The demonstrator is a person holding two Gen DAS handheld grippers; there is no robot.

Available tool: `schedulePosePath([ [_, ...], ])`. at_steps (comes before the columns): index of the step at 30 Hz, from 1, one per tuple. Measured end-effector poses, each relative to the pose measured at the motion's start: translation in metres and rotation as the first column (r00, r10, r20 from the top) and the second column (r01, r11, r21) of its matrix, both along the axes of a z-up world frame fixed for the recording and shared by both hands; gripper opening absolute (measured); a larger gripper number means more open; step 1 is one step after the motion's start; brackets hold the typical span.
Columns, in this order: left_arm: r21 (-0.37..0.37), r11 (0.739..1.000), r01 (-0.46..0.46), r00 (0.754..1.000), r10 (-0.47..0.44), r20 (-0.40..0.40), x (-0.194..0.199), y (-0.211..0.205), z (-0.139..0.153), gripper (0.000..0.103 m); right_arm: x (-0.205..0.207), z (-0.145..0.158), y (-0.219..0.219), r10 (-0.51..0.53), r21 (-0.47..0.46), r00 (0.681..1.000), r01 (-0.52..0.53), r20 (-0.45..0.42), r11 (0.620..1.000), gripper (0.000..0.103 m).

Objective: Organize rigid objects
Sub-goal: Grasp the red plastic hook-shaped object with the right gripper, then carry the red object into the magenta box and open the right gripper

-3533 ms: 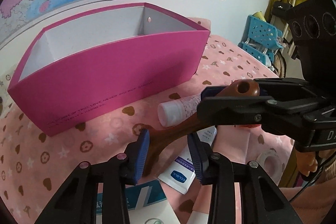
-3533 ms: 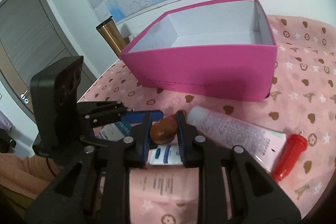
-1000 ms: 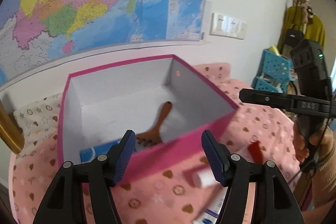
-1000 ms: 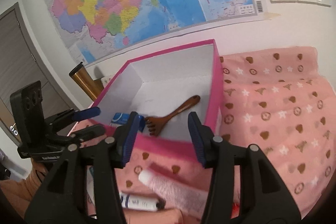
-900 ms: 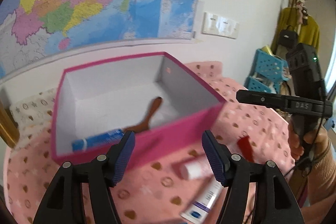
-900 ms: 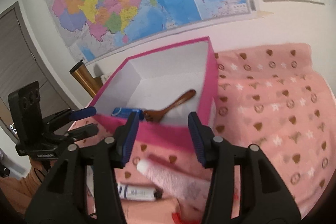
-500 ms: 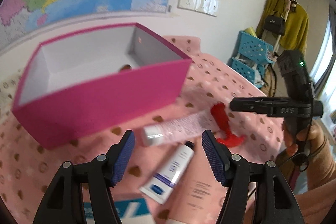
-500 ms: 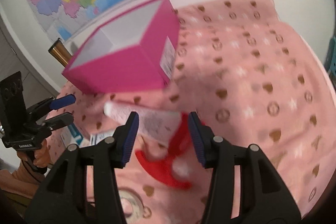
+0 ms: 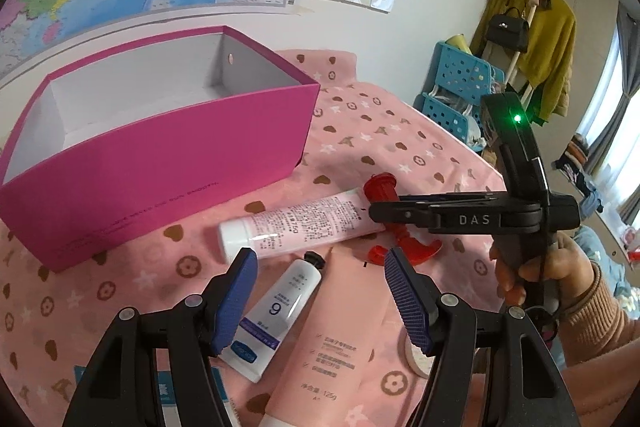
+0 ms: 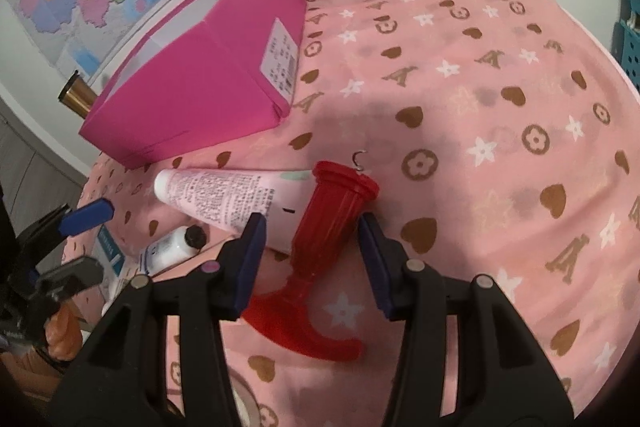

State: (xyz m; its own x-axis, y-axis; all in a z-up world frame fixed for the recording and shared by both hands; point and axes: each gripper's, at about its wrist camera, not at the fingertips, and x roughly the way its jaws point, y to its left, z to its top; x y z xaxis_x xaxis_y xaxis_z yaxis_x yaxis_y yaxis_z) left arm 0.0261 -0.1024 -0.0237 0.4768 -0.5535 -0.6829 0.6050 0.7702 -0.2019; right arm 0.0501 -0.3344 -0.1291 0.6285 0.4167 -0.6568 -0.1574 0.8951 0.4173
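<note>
R gripper jaws open astride red hook, nothing held; could nudge pink tube touching it. L gripper open, empty.

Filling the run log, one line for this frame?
left gripper: open above white tube | right gripper: open, straddling red toy hammer | pink box: beyond

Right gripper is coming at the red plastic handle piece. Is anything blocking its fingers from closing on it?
Nothing visible blocks it. The right gripper is open with the red handle piece already between its fingers. The pink tube lies against the piece's left side, close to the left finger, so it may get nudged.
</note>
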Motion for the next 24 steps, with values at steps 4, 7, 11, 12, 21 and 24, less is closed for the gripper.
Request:
schedulePosePath([
  [4, -0.004, 1.000, 0.011, 1.000, -0.011, -0.009, 0.000, -0.004, -0.002, 0.068, 0.001, -0.001, 0.000, -0.023, -0.009, 1.000, 0.023, 0.003, 1.000, 0.035],
  [7, -0.004, 1.000, 0.019, 1.000, -0.019, -0.020, 0.001, -0.007, -0.005, 0.068, 0.001, -0.003, -0.006, -0.028, 0.018, 1.000, 0.028, 0.000, 0.999, 0.030],
  [11, -0.013, 0.999, 0.039, 0.999, -0.039, -0.032, 0.001, -0.011, -0.005, 0.068, -0.003, 0.000, -0.012, -0.037, 0.031, 0.999, 0.036, 0.008, 0.999, 0.027],
  [12, -0.016, 0.999, 0.044, 0.999, -0.045, -0.031, 0.000, -0.012, -0.005, 0.068, -0.006, 0.002, -0.013, -0.034, 0.037, 0.999, 0.034, 0.016, 0.999, 0.027],
  [21, -0.053, 0.993, 0.105, 0.994, -0.107, -0.030, -0.005, -0.027, 0.004, 0.068, -0.024, 0.037, -0.011, -0.003, 0.068, 0.993, -0.005, 0.117, 0.998, 0.027],
  [24, -0.064, 0.990, 0.124, 0.992, -0.126, -0.024, -0.005, -0.033, 0.008, 0.068, -0.028, 0.050, -0.004, 0.021, 0.071, 0.988, -0.032, 0.155, 0.997, 0.027],
])
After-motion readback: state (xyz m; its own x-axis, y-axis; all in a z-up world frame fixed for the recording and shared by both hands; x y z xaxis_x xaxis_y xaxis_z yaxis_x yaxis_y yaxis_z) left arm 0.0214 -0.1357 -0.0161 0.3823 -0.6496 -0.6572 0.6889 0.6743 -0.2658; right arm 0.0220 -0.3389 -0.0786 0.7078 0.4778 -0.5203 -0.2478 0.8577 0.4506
